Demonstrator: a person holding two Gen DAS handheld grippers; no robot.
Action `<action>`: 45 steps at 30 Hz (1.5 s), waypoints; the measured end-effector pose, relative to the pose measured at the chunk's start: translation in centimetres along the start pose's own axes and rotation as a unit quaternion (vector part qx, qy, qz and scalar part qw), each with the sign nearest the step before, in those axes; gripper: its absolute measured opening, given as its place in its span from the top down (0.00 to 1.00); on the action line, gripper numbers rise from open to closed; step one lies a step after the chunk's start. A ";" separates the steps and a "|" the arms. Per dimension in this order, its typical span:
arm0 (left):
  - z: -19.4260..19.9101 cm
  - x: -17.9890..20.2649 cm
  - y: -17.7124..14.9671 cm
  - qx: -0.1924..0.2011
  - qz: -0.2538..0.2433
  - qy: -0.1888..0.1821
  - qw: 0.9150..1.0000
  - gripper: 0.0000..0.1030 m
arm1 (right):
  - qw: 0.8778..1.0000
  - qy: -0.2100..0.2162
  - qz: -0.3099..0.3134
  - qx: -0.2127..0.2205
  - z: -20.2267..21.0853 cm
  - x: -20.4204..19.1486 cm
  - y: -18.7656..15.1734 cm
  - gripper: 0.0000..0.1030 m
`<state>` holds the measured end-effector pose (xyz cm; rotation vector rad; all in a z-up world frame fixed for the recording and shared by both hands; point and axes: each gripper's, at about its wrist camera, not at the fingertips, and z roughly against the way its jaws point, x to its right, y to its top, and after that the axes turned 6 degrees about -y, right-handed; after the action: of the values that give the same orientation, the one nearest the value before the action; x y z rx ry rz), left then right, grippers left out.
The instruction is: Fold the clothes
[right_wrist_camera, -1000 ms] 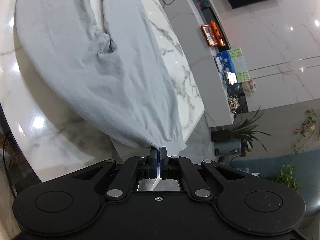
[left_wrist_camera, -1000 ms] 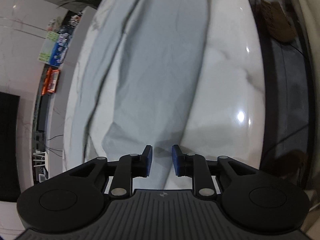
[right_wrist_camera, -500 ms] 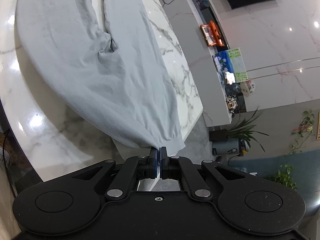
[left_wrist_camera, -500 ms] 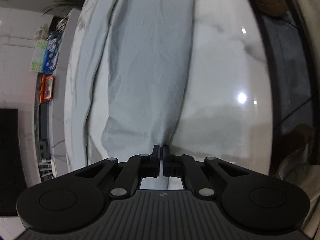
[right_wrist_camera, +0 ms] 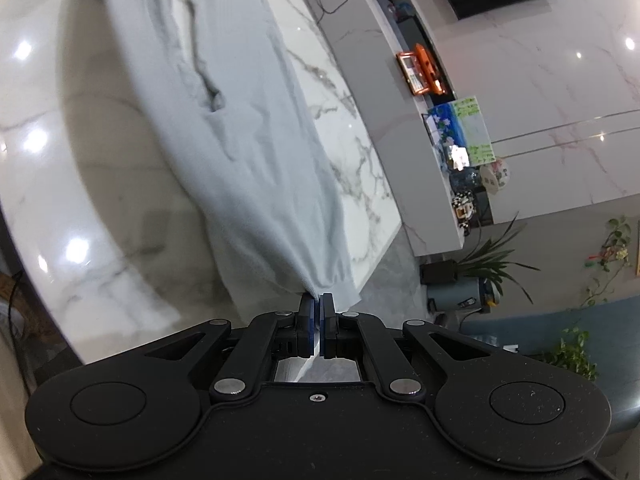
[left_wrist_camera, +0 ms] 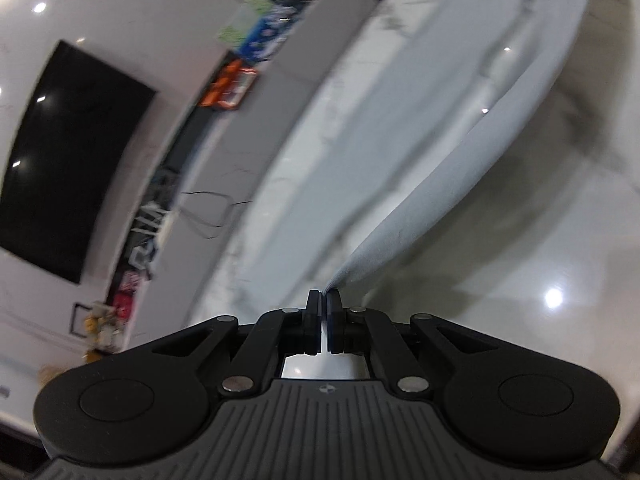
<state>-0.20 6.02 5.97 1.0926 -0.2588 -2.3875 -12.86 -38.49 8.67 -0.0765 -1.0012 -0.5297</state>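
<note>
A pale grey garment stretches along the white marble table. My right gripper is shut on its hem near the table's end, and the cloth rises off the top into the pads. In the left wrist view, which is blurred, my left gripper is shut on the other end of the grey garment. That edge is lifted off the marble table in a taut sheet.
A grey counter runs past the table's far side with an orange box, printed cartons and a cable on it. A dark screen hangs on the wall. Potted plants stand on the floor beyond the table's end.
My left gripper went from open to shut on the garment's edge, then lifted and swung, raising the cloth off the table. The right gripper kept its grip and rose a little.
</note>
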 end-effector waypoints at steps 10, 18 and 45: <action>-8.4 -5.6 7.5 -0.026 -0.002 0.025 0.999 0.99 | 0.999 0.008 -0.037 -0.019 -7.7 5.5 3.8 1.00; -16.9 -5.3 10.3 -0.067 0.002 -0.028 0.997 0.99 | 0.994 0.043 -0.061 -0.074 -18.5 6.9 5.6 1.00; -12.8 -1.5 7.0 -0.009 0.067 -0.091 0.994 0.58 | 0.839 0.139 -0.508 -0.139 -20.2 12.1 -3.4 0.84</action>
<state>12.71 1.21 1.05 0.8231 -0.3615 -2.3642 6.51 -52.17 6.92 0.2921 -0.6011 -1.6178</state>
